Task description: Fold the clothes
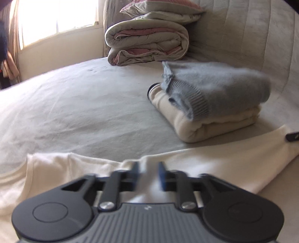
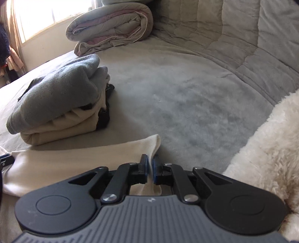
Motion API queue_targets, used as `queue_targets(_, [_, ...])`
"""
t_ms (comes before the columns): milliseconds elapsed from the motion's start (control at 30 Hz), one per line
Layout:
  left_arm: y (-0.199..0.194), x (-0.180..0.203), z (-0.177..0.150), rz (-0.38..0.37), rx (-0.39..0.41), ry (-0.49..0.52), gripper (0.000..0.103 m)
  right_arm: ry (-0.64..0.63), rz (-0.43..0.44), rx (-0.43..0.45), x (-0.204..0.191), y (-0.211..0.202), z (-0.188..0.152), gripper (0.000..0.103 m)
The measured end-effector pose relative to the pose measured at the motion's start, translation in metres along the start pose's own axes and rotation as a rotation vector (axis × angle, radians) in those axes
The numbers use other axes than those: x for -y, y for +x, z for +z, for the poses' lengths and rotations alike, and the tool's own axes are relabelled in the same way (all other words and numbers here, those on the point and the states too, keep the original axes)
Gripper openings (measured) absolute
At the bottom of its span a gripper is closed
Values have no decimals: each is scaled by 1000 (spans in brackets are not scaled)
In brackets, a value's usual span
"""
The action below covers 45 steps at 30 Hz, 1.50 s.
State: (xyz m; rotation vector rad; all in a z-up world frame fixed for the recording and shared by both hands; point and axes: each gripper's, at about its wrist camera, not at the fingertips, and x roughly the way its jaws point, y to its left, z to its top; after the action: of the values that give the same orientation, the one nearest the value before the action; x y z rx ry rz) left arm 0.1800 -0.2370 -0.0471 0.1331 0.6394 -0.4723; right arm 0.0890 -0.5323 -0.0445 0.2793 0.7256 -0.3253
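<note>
Right gripper (image 2: 150, 168): jaws nearly together, clamped on a corner fold of the flat cream-white knit garment (image 2: 74, 164), which lies spread on the pale grey plush bed cover (image 2: 186, 97). Left gripper (image 1: 147, 173): jaws apart w/ same cream cloth (image 1: 214, 164) between them; pads blurred, don't seem to press it. Garment runs across the bed's near edge btw both grippers. Just behind it, a stack of folded clothes: fuzzy grey-blue ribbed-hem sweater (image 1: 214, 87) on top of a folded cream fleece piece (image 1: 214, 125), something dark underneath. Further back, a rolled grey-and-pink quilt (image 1: 147, 43) against the padded grey headboard (image 1: 243, 28). Fluffy white fur throw (image 2: 271, 149) beside the right gripper. Bright window (image 1: 56, 16) at far left.
</note>
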Motion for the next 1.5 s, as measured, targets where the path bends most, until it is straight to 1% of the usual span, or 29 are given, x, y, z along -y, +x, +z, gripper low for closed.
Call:
queue_targets(33, [-7,-4,-1,-6,12,-20,43,16,2,1,0,-4,0,20])
queue_targets(167, [-27,-24,-9,-9,30,-72,44,29,28,27,-6,-23,1,24])
queue_targets(333, [-37,-67,-18,50,25,-124,44,-50,57,26,-35,-34,-1,25])
queue_targets(367, [-39,-76,-20,63,23,-134,43,-65,68,28,-43,-36,-1,25])
queue_targets(467, [-34,-107,-24,75,-8,-174,27,-105,131,36,-71,-41,-4,25])
queue_targets(533, [-21,-124,-26,67,-41,-180,22,-132,167,32,-93,-40,-7,25])
queue_targets(567, [-16,-128,-26,62,-35,-165,20,-147,183,27,-104,-39,-9,25])
queue_targets(633, [-5,-131,-17,64,-29,-137,19,-187,202,12,-125,-37,-13,25])
queue_targets(700, [8,-134,-8,82,-31,-134,19,-227,217,2,-145,-36,-18,25])
queue_targets(800, [18,-141,4,102,-44,-186,16,-265,233,-9,-165,-39,-26,25])
queue_targets(867, [21,-145,10,108,-53,-231,16,-283,244,-17,-176,-42,-30,25])
queue_targets(933, [9,-146,10,83,-44,-278,18,-281,268,-28,-182,-46,-32,25])
queue_targets(1000, [-9,-146,3,54,-30,-297,25,-272,285,-43,-187,-49,-35,25])
queue_targets(1033, [-19,-145,-2,42,-27,-302,26,-268,292,-50,-189,-51,-37,26])
queue_targets(1100, [-35,-144,-11,8,-29,-304,27,-248,289,-60,-188,-53,-40,30])
queue_targets(1167, [-52,-142,-21,-11,-31,-289,29,-216,288,-76,-184,-56,-43,31])
queue_targets(1267, [-80,-142,-38,-13,-13,-272,36,-147,303,-104,-175,-62,-48,32])
queue_targets(1367, [-106,-150,-57,-1,-12,-289,38,-107,309,-117,-173,-75,-53,32])
queue_targets(1433, [-122,-158,-68,17,-13,-299,41,-86,316,-121,-174,-85,-57,32])
queue_targets(1500, [-138,-168,-79,42,-15,-309,45,-88,323,-112,-178,-98,-60,36])
